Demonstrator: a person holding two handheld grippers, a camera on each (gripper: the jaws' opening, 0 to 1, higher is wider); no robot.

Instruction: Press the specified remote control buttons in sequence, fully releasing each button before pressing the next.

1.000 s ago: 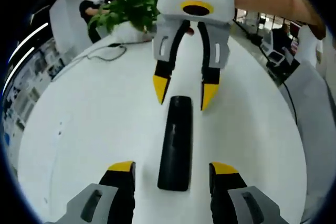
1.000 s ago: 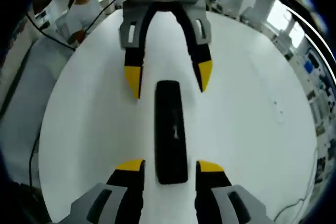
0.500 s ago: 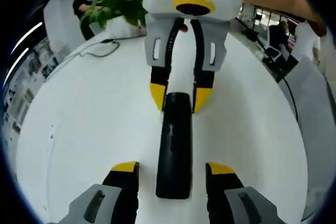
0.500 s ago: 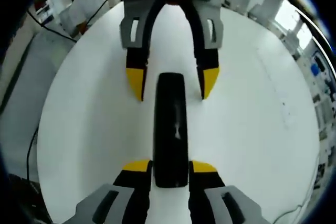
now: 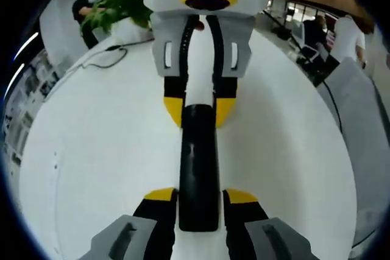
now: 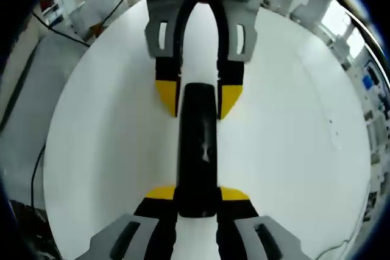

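Left tool pinches the near end of the black remote control, its yellow-tipped jaws pressed against both sides. From the opposite end the right tool clamps the far end the same way. In the right gripper view the right tool grips one end and the left tool the other. The remote control lies lengthwise on the white round counter, between the two tools. A green plant stands at the counter's far edge.

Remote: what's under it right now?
The remote lies flat on the white table. The left gripper and right gripper have fingers against its two ends. The contact patch beneath the remote is hidden.
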